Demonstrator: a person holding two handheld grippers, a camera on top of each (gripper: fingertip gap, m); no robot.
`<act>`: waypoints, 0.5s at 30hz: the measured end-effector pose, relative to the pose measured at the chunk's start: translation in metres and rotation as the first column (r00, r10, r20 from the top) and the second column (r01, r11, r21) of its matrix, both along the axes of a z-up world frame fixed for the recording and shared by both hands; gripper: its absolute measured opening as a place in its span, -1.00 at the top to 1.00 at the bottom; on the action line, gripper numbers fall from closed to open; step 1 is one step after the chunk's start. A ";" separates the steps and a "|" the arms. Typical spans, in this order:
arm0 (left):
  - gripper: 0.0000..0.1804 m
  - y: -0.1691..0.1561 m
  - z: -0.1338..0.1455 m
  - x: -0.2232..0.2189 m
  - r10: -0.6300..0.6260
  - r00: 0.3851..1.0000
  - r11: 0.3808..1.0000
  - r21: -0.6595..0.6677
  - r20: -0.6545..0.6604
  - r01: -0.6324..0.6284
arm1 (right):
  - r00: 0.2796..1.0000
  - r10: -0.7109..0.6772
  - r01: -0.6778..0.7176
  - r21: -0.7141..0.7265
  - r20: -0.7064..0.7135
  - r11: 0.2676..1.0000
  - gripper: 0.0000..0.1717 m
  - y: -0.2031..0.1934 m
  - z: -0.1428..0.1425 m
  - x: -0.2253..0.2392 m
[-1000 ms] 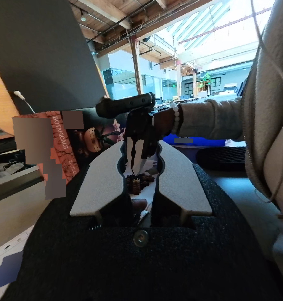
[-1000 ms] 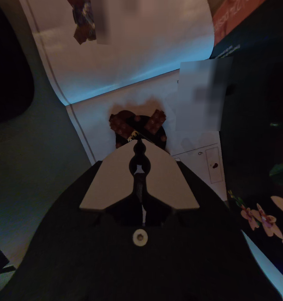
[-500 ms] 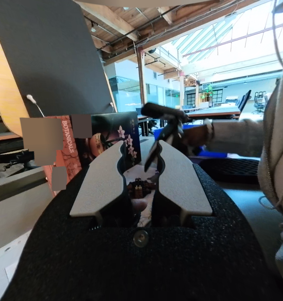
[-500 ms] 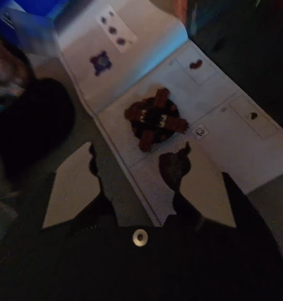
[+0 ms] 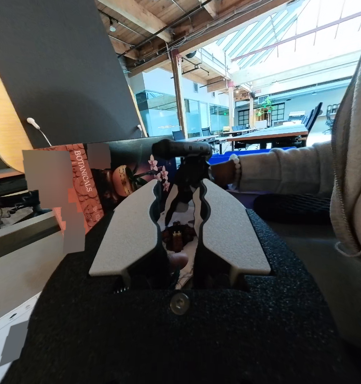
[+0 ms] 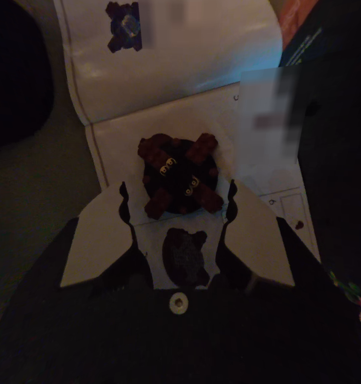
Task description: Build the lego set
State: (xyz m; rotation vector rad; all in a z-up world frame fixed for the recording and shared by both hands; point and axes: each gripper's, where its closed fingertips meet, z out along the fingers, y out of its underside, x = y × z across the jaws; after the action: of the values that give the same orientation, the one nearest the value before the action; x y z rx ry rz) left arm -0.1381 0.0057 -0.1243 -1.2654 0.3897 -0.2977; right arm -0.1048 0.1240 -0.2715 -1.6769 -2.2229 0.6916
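1. The left hand-held gripper (image 5: 178, 199) sits low over the worktop (image 5: 25, 268), its two pale fingers (image 5: 133, 224) partly apart with nothing pressed between them; a fingertip of the person's own hand (image 5: 178, 259) shows at the base of the gap.
2. Just past those fingers, a small brick model (image 5: 178, 235) of brown bars crossed over a round black base rests on an open white instruction booklet (image 5: 187, 209), clear of both pads.
3. The right hand-held gripper (image 6: 178, 187) hangs above the same model (image 6: 179, 176), pointing down at it with its jaws spread wide to either side and gripping nothing; the model lies flat on the booklet (image 6: 175, 83), between and just beyond the fingertips without touching them.
4. From the left view, that right hand-held gripper (image 5: 180, 204) stands over the model, held by a hand in a beige sleeve (image 5: 279, 170) with a white bead bracelet (image 5: 236, 166).
5. Behind the booklet a dark box (image 5: 104, 176) printed with flowers stands upright, and a blue bin (image 5: 248, 152) sits farther back.
6. Beyond, a dark panel (image 5: 61, 72) rises at left, with long office tables (image 5: 269, 133) under a skylit timber roof.
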 end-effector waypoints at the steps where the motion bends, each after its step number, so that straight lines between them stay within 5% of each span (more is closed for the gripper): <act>1: 0.61 0.000 0.000 -0.001 0.000 1.000 1.000 -0.002 0.004 0.000 | 1.000 0.003 -0.003 0.022 -0.019 1.000 0.01 0.001 0.000 -0.003; 4: 0.61 0.001 -0.001 -0.001 -0.002 1.000 1.000 -0.005 0.011 0.002 | 0.999 0.002 0.001 0.059 -0.041 0.998 0.25 0.006 0.000 -0.005; 15: 0.58 0.012 0.000 -0.014 0.032 0.997 0.995 -0.099 0.077 -0.025 | 0.993 0.028 -0.027 0.013 -0.111 1.000 0.26 0.006 0.013 -0.007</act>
State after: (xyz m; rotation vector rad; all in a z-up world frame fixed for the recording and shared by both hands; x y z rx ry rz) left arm -0.1517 0.0177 -0.1245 -1.3504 0.2926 -0.3446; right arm -0.1118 0.1298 -0.2580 -1.5653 -2.1723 0.7584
